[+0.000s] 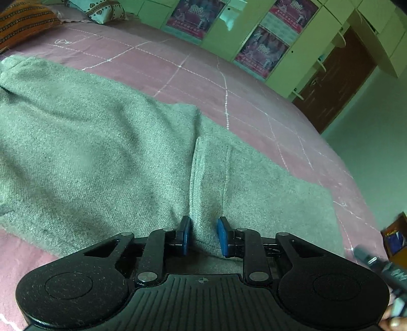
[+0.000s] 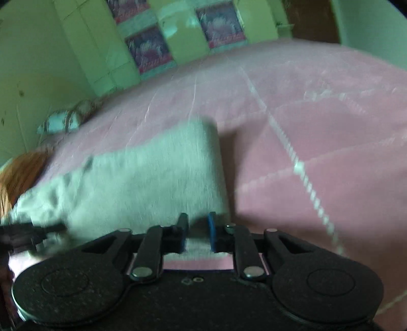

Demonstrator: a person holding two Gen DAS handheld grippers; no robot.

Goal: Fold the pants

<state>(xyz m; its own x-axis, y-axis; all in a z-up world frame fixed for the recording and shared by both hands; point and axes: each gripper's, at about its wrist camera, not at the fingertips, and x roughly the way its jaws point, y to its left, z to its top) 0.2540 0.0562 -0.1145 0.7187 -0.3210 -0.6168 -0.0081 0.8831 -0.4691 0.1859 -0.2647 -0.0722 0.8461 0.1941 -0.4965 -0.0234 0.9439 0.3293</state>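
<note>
Grey pants [image 1: 101, 152] lie spread over a pink quilted bedsheet [image 1: 190, 76]. My left gripper [image 1: 204, 235] is shut on a raised fold of the grey cloth beside a stitched seam [image 1: 193, 178], with a blue pad on each side of it. The right wrist view is blurred. In it the pants [image 2: 152, 173] look pale on the pink sheet [image 2: 318, 127], and one narrow end reaches away from me. There my right gripper [image 2: 198, 233] is shut on the near edge of the cloth. A dark tool [image 2: 30, 231] at the left edge touches the same garment.
An orange patterned pillow [image 1: 23, 23] and a light one [image 1: 99, 10] lie at the head of the bed. Green cupboards with posters [image 1: 262, 48] and a brown door [image 1: 338, 84] stand beyond the far edge. The bed's right edge drops off near a small box [image 1: 394, 239].
</note>
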